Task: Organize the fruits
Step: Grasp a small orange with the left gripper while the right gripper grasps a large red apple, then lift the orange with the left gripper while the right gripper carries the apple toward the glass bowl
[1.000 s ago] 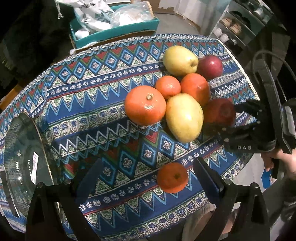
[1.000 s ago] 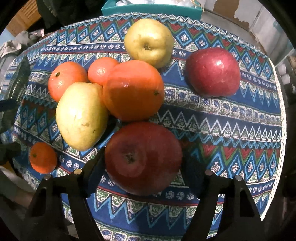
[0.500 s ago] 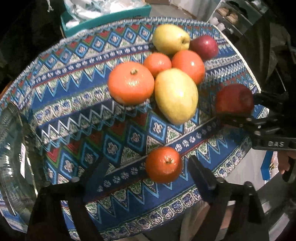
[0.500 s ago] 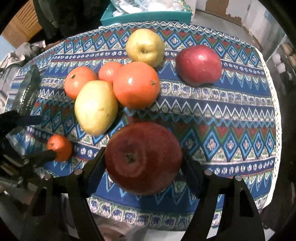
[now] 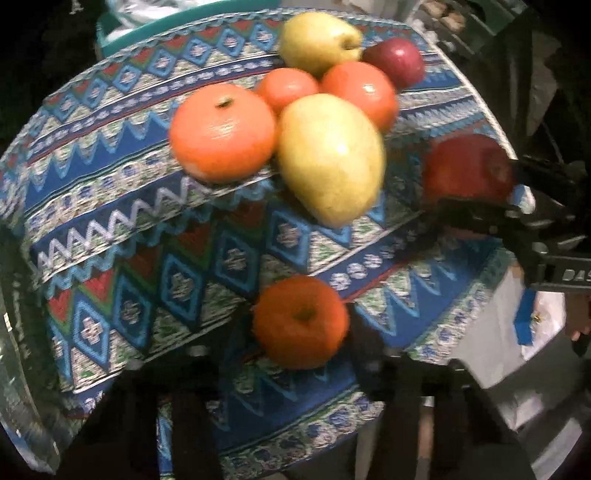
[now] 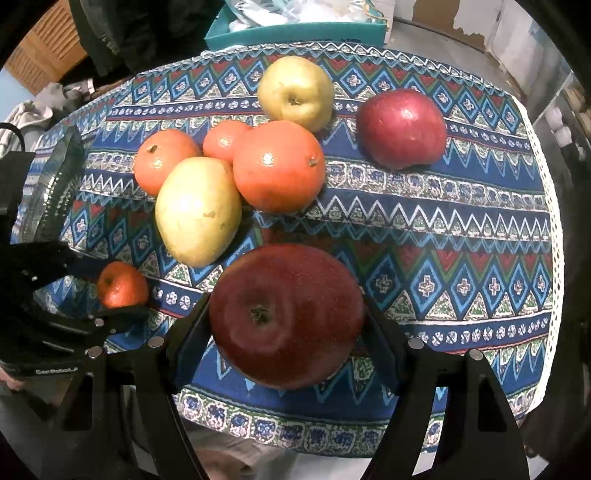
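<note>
The right tool (image 6: pixel 286 332) is clamped on the dark red apple (image 6: pixel 286 314); the left tool (image 5: pixel 295 354) stands spread around the small orange (image 5: pixel 301 321).

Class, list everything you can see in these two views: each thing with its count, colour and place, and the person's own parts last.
patterned tablecloth: one, blue, covering the table
red apples: two; one between the right gripper's fingers, one far right
yellow pears: two; one centre, one far side
oranges: three in the central cluster
small orange mandarin: one, near edge, between the left gripper's fingers
glass dish: one, clear, left edge
teal box: one, behind the table
left gripper: black
right gripper: black
</note>
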`<state>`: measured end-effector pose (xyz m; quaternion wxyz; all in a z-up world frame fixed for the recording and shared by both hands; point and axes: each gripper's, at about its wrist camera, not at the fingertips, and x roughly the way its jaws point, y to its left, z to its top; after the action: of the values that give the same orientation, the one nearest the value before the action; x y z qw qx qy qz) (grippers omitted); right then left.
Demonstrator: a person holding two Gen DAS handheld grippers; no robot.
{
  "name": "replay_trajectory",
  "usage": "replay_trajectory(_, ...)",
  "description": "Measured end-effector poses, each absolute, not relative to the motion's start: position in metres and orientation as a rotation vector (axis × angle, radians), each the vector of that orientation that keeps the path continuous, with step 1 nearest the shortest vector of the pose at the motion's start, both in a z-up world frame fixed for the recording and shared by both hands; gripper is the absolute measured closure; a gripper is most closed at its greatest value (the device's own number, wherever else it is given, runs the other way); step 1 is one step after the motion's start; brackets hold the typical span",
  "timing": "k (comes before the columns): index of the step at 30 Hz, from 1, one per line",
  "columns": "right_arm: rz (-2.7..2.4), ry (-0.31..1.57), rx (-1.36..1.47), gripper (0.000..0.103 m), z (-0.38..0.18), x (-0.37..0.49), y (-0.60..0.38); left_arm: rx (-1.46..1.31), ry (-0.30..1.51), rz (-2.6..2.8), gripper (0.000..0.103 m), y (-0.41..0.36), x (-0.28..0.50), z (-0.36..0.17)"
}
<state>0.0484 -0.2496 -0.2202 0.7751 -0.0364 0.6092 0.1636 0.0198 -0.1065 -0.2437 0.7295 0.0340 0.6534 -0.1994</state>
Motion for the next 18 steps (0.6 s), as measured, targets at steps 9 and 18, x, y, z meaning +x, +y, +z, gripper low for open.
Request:
replay_trajectory(9,0.377,1.287,-0.069,0.027,-0.215,0.052,-0.24,0.103,1.38,-0.441,0.058,-0.103,0.021,-0.232)
replay_trajectory(18,0.401,1.215,-0.039,0.027,-0.189,0.051,-0.243,0.086,1.301,-0.407,0.058,-0.087,0.029,-0.204)
